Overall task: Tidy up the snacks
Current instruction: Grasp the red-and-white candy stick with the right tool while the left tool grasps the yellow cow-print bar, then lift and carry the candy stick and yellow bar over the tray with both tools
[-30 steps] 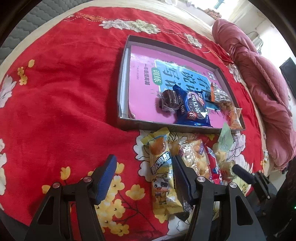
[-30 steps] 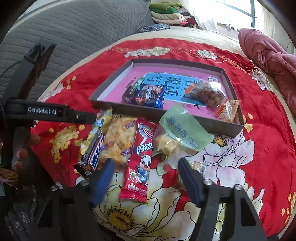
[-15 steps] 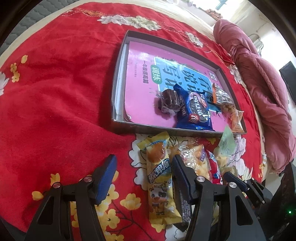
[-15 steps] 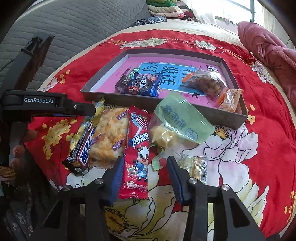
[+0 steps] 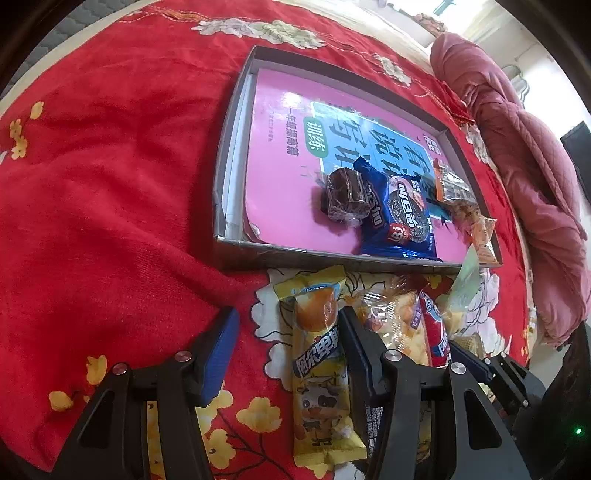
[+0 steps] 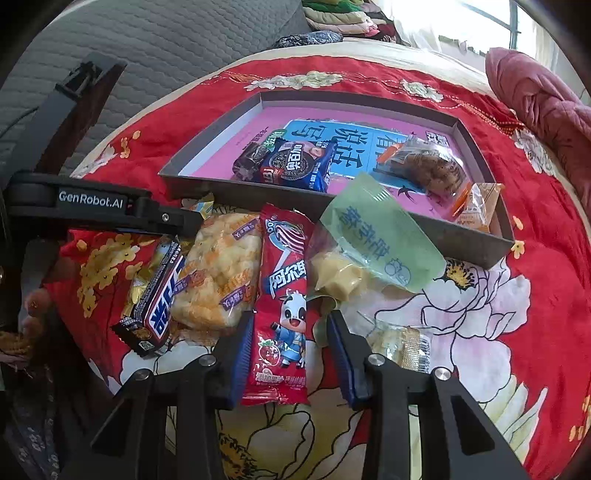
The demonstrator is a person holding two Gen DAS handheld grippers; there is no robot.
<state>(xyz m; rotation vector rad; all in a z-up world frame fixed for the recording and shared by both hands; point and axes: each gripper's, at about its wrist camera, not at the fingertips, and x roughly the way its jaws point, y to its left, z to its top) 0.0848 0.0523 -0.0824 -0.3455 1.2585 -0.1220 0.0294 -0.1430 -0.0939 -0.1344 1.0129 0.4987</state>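
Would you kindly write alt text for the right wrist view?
The right gripper jaws are closing around a red snack pack on a red floral cloth. More snacks lie beside it, and a grey tray behind holds others on a pink book.

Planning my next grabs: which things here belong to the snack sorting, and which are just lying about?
Job:
- grey tray
- red milk-candy packet, between the closing right jaws
- yellow packet, between the closing left jaws
- chocolate bar
- puffed-snack bag
- green pouch
- blue cookie pack in the tray

Lying about:
- red floral blanket
- pink quilt
- folded clothes
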